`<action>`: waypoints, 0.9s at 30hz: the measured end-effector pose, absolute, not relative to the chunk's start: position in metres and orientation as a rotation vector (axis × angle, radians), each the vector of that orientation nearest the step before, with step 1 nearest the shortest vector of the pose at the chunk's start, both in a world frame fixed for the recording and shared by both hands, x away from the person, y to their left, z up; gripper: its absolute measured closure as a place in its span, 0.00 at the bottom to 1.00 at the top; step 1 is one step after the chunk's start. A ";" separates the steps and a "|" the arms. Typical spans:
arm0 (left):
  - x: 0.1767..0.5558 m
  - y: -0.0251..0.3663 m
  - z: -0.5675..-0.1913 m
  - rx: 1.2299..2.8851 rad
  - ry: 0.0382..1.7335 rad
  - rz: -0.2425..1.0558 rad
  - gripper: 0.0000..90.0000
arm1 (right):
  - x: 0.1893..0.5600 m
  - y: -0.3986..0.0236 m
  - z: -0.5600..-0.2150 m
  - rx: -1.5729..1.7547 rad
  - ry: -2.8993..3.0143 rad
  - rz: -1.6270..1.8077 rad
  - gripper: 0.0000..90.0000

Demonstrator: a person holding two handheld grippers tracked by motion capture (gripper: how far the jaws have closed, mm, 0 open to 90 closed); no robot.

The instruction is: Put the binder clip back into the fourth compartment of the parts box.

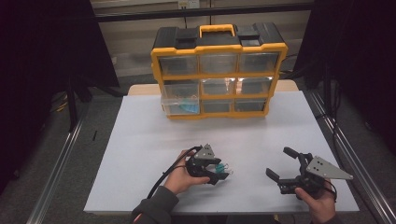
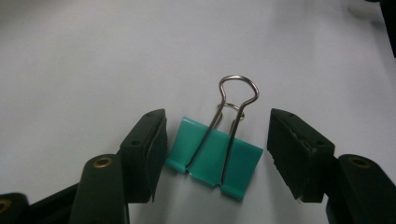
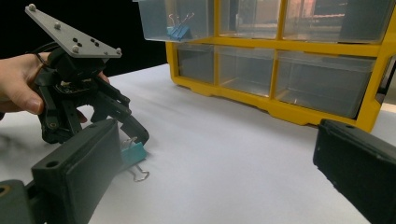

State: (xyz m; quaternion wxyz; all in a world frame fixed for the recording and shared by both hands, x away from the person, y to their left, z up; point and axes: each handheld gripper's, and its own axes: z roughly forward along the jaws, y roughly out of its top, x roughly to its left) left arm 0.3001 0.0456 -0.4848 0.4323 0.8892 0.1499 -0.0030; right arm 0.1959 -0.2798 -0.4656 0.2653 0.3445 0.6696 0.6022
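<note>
Left claw (image 2: 217, 154) spread around the teal binder clip (image 2: 214, 158) at lower centre of the counter (image 1: 140, 140) — pads not yet pressing. Right claw (image 1: 282, 163) released, idle at lower right. Pickup unfinished — lift and stowing ahead.

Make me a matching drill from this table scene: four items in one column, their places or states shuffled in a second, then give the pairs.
1. teal metal binder clip
2. yellow plastic drawer cabinet
3. left gripper
4. right gripper

A. jaws wide, nothing between them
B. at the table's far edge
C. flat on the white tabletop
D. jaws either side of the clip, not touching it

Pairs: 1-C, 2-B, 3-D, 4-A
</note>
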 end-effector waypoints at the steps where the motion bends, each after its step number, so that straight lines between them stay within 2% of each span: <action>1: 0.300 0.045 -0.485 2.224 0.361 -0.010 0.43 | 0.196 -0.280 -0.466 0.929 1.809 1.627 0.00; 5: 0.299 0.041 -0.485 2.278 0.310 0.029 0.44 | 0.196 -0.280 -0.466 0.930 1.809 1.629 0.00; 11: 0.299 0.042 -0.485 2.275 0.294 0.048 0.54 | 0.196 -0.280 -0.466 0.928 1.810 1.629 0.00; 19: 0.300 0.045 -0.479 2.313 0.345 0.010 0.55 | 0.196 -0.279 -0.466 0.929 1.806 1.627 0.00; 27: 0.305 0.055 -0.468 2.213 0.424 -0.034 0.55 | 0.196 -0.279 -0.466 0.933 1.807 1.629 0.00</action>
